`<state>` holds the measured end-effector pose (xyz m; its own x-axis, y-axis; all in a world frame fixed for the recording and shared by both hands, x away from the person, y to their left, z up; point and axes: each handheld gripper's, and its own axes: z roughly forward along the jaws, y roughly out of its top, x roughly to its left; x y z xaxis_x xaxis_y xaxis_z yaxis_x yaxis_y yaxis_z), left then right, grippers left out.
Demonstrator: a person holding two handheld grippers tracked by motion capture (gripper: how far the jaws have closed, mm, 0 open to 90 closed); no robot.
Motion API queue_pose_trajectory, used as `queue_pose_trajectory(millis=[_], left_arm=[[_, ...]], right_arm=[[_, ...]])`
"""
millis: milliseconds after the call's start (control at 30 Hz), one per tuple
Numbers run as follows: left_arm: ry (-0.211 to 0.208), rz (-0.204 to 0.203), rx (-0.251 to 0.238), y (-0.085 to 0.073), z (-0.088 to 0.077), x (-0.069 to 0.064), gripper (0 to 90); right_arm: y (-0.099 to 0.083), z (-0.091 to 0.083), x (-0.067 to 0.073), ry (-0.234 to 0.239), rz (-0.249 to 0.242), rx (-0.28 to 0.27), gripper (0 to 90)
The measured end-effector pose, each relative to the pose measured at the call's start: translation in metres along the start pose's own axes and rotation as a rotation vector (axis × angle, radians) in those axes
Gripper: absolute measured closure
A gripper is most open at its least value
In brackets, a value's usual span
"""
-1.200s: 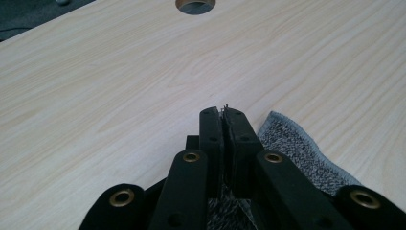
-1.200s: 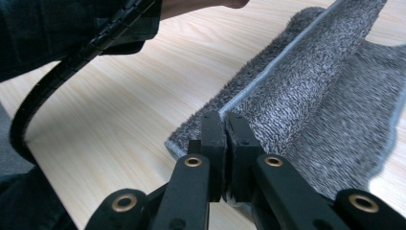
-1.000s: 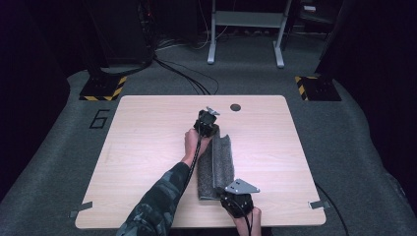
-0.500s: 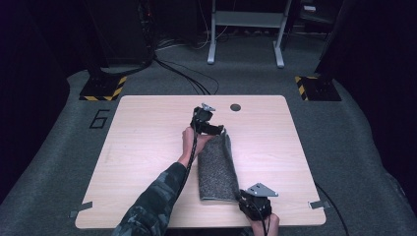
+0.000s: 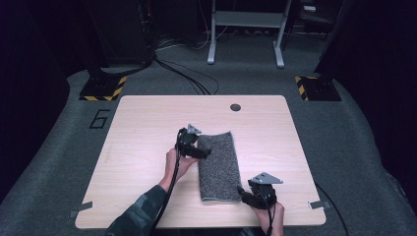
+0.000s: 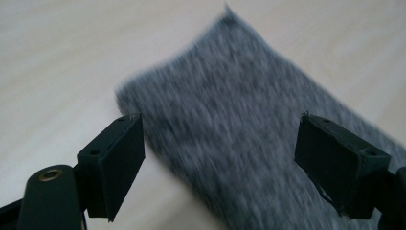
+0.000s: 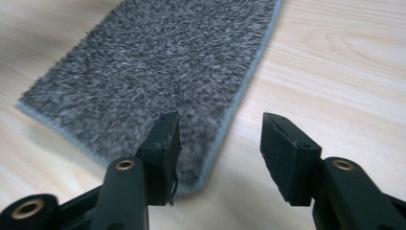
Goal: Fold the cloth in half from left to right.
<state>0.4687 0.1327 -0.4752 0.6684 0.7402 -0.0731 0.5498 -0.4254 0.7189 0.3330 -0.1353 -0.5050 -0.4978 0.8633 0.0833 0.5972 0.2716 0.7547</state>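
We find the left gripper (image 5: 205, 152) with its jaws spread wide, just opened and pinching nothing, poised at the left edge of the grey mat (image 5: 219, 166) near that mat's far end. The right gripper (image 5: 244, 194) stands partly spread, its jaws likewise just opened and empty, at the mat's near right corner with one jaw over the pile. The mat lies flat on the wooden table (image 5: 142, 137), lengthwise near to far, right of centre.

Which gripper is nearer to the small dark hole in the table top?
The left gripper. It is at the cloth's far left edge, below the hole; the right gripper is at the cloth's near right corner, much farther.
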Motion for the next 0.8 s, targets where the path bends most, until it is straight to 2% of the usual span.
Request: queue_pose_trajectory(millis=[33, 100, 167, 200, 233, 267, 333, 367, 400, 467, 533, 600, 633, 667, 700, 733, 800], left_arm=[[-0.005, 0.019, 0.011, -0.009, -0.002, -0.007, 17.2], [-0.028, 0.033, 0.029, -0.026, -0.004, -0.020, 16.9], [-0.035, 0.053, 0.042, -0.041, -0.007, -0.032, 16.6], [-0.042, 0.075, 0.055, -0.047, -0.009, -0.037, 16.5], [-0.049, 0.077, 0.058, -0.053, -0.009, -0.042, 16.4], [-0.040, 0.102, 0.066, -0.058, -0.010, -0.047, 16.3], [-0.038, 0.116, 0.072, -0.067, -0.012, -0.053, 15.9], [-0.031, 0.126, 0.072, -0.071, -0.013, -0.055, 15.9], [-0.033, 0.124, 0.079, -0.075, -0.013, -0.056, 15.7], [-0.032, 0.128, 0.078, -0.082, -0.015, -0.057, 15.3], [-0.033, 0.127, 0.079, -0.087, -0.020, -0.057, 15.4], [-0.030, 0.127, 0.072, -0.092, -0.025, -0.057, 15.4], [-0.030, 0.128, 0.071, -0.095, -0.027, -0.058, 15.4], [-0.021, 0.132, 0.063, -0.098, -0.030, -0.059, 15.3], [-0.026, 0.129, 0.059, -0.101, -0.033, -0.059, 15.3], [-0.033, 0.125, 0.056, -0.103, -0.035, -0.059, 15.2], [-0.035, 0.109, 0.051, -0.105, -0.039, -0.057, 14.7]], right_arm=[[0.003, 0.005, 0.001, 0.011, -0.014, 0.002, 46.8], [0.008, 0.014, 0.003, 0.001, -0.049, 0.025, 46.0], [0.011, 0.021, 0.004, 0.003, -0.059, 0.041, 44.7], [0.012, 0.024, 0.004, 0.004, -0.068, 0.046, 44.5], [0.013, 0.027, 0.005, 0.004, -0.076, 0.058, 43.3], [0.013, 0.029, 0.006, -0.005, -0.071, 0.066, 42.8], [0.012, 0.032, 0.008, -0.004, -0.073, 0.078, 42.5], [0.012, 0.032, 0.009, -0.007, -0.084, 0.077, 42.5], [0.010, 0.032, 0.012, -0.004, -0.062, 0.082, 42.3], [0.009, 0.032, 0.013, 0.003, -0.097, 0.080, 42.3], [0.007, 0.032, 0.018, 0.010, -0.084, 0.082, 41.4], [0.005, 0.030, 0.020, 0.021, -0.111, 0.082, 41.4], [0.004, 0.029, 0.024, 0.024, -0.097, 0.082, 41.4], [0.002, 0.028, 0.026, 0.026, -0.107, 0.081, 41.3], [0.001, 0.028, 0.027, 0.034, -0.126, 0.081, 41.1], [0.000, 0.026, 0.031, 0.043, -0.115, 0.083, 40.7], [-0.001, 0.025, 0.032, 0.063, -0.133, 0.087, 37.5]])
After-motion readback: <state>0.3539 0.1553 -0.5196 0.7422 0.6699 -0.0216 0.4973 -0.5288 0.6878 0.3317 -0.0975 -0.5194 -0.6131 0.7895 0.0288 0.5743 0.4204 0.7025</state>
